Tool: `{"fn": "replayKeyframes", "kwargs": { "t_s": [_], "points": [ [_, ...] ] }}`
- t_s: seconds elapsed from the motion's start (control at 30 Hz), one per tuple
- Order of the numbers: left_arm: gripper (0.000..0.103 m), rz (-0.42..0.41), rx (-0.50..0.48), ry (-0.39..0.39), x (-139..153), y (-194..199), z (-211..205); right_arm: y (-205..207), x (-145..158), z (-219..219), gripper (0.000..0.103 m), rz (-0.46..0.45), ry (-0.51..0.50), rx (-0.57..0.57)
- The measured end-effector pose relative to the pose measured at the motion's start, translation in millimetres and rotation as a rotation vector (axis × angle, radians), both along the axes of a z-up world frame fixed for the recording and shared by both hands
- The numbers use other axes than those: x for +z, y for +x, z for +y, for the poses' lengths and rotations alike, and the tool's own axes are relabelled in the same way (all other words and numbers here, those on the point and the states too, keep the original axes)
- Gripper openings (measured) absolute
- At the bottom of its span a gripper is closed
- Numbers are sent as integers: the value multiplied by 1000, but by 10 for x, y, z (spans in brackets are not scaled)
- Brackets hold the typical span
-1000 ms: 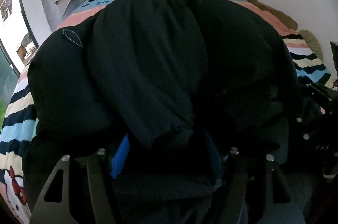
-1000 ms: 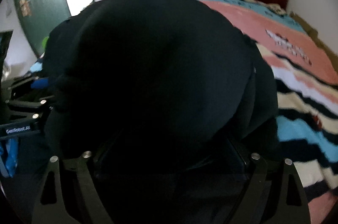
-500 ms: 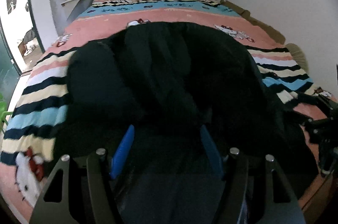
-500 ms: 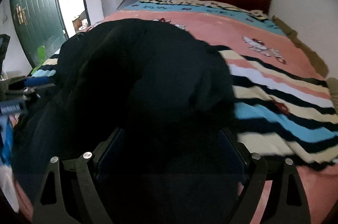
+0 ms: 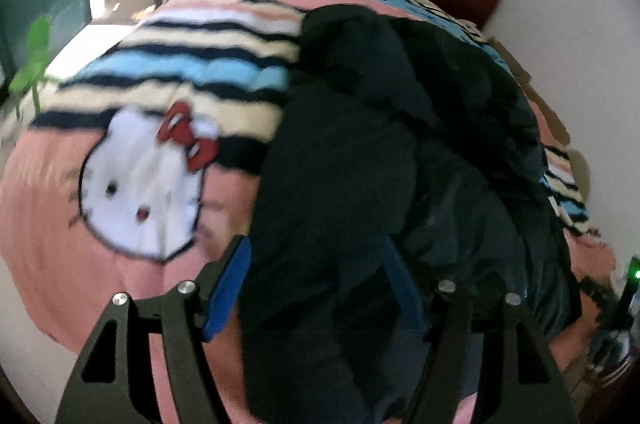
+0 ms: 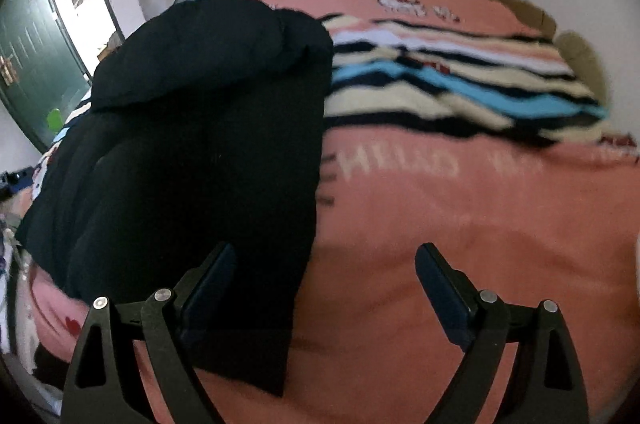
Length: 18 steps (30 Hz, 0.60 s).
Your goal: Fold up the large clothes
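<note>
Black padded jacket (image 6: 208,127) lies bunched on the pink striped cartoon-print blanket (image 6: 460,207), left gripper (image 5: 316,284) spread wide with jacket fabric between its blue pads, right gripper (image 6: 324,288) wide, holding nothing.

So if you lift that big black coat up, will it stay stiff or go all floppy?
Probably floppy: the black coat lies in soft rounded folds on the blanket. It looks puffy, so likely bulky yet fairly light. Lifted by one edge, the rest would probably sag between the open left gripper fingers.
</note>
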<state>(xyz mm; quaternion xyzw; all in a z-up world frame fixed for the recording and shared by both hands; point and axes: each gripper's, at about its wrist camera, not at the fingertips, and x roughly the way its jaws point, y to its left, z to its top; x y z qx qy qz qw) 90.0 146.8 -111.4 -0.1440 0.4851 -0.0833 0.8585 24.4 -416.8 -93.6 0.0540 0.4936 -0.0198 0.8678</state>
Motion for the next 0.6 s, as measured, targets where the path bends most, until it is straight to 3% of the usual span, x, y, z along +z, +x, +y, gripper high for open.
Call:
{"fn": "replayKeyframes", "kwargs": {
  "t_s": [0.07,0.23,0.4,0.6],
  "points": [
    [67,25,29,-5,-118,-46,106,-22,-87,-18,90,16,37,-4],
    [67,78,103,-116,-393,-119,342,59,-299,9,91,56,162,1],
    [67,98,140,-280,-586,-249,498,78,-480,48,91,104,280,5],
    [67,138,42,-544,-782,-313,361,88,-528,257,92,128,324,96]
  ]
}}
